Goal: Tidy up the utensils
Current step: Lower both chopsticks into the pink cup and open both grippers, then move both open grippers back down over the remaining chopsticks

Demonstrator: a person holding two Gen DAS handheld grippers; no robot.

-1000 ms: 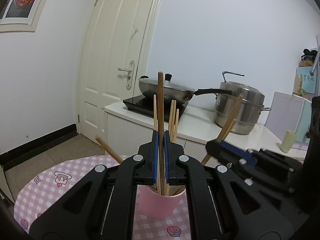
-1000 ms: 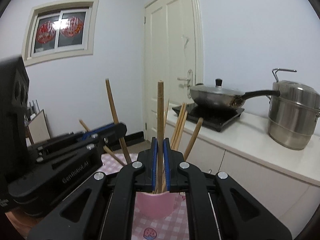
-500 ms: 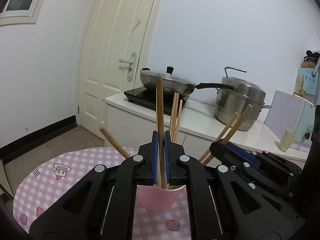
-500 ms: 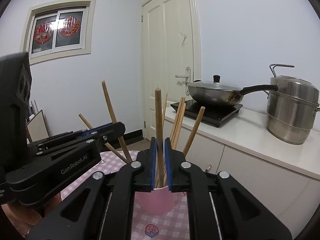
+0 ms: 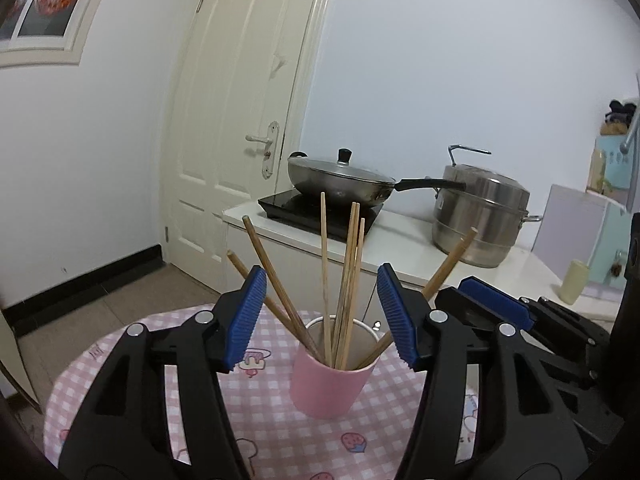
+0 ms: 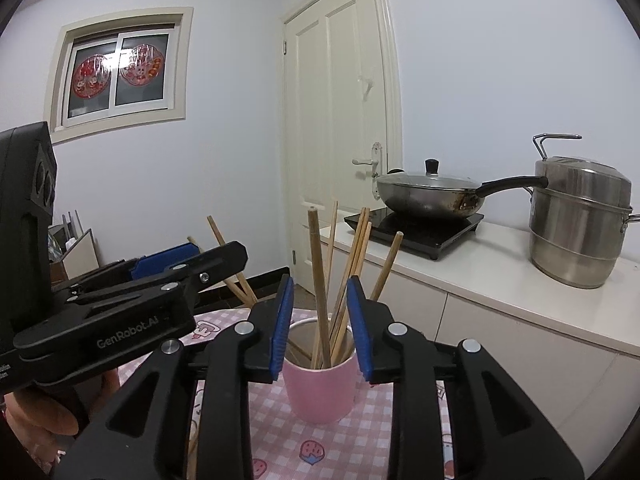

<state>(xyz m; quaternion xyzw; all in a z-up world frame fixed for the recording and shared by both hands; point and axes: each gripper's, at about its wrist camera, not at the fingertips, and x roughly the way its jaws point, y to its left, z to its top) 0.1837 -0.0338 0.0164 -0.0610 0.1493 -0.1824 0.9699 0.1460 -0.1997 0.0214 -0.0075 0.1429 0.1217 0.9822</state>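
Observation:
A pink cup (image 5: 328, 388) stands on the pink checked tablecloth (image 5: 264, 432) and holds several wooden chopsticks (image 5: 325, 276) fanned upright. My left gripper (image 5: 320, 316) is open, its blue pads apart on either side of the chopsticks, just above the cup's rim. In the right wrist view the same cup (image 6: 320, 390) and chopsticks (image 6: 318, 280) sit between my right gripper (image 6: 320, 330), also open and empty. The left gripper's body (image 6: 132, 300) shows at the left of that view.
A white counter (image 5: 400, 240) behind the table carries a black induction hob with a lidded wok (image 5: 340, 180), a steel steamer pot (image 5: 480, 216) and a pale cup (image 5: 574, 282). A white door (image 5: 240, 120) is at the left, a window (image 6: 120, 72) further left.
Both grippers were shut on a chopstick held upright over the cup. Both have opened and the chopsticks now stand in the cup. Both views have drawn back and up a little.

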